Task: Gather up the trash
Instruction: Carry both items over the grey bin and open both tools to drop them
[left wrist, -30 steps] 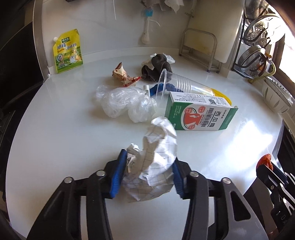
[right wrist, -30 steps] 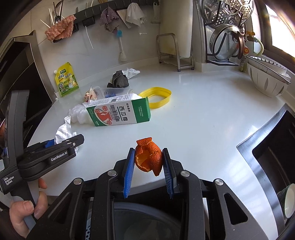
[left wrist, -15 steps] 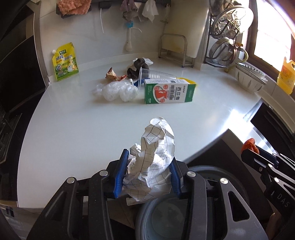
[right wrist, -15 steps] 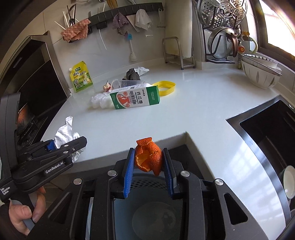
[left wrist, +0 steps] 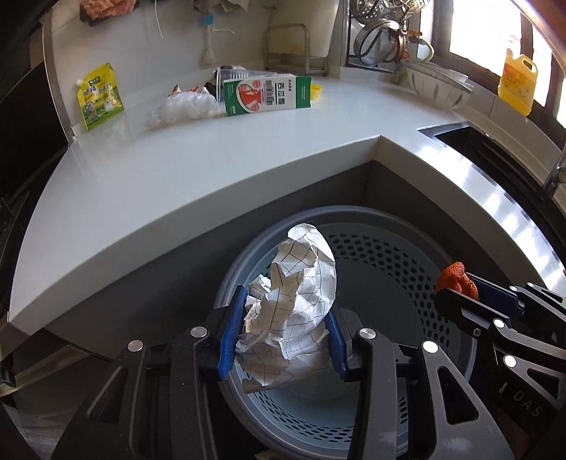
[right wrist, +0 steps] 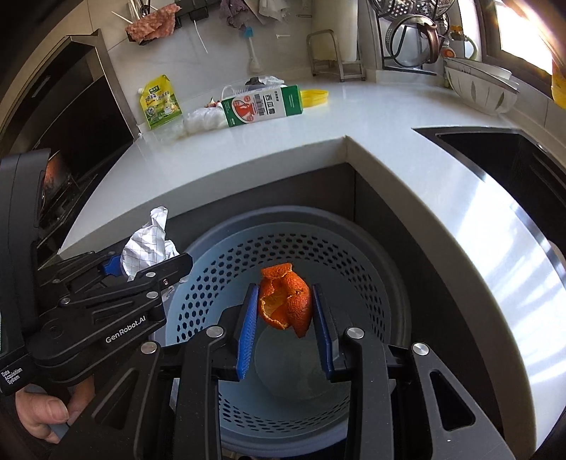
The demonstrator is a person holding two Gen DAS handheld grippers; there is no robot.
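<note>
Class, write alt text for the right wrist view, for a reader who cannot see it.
The right gripper holds an orange peel above a perforated blue bin below a white counter. At left, the left gripper holds crumpled paper; a green carton lies on the counter behind.

Crumpled grid paper [left wrist: 297, 304] and curled orange peel [right wrist: 284, 300], both held above perforated bin [right wrist: 283, 254]

bright daylight from the window [left wrist: 495, 32] at right glares off the countertop [left wrist: 523, 244]; fisheye edges curve, darkened.
</note>
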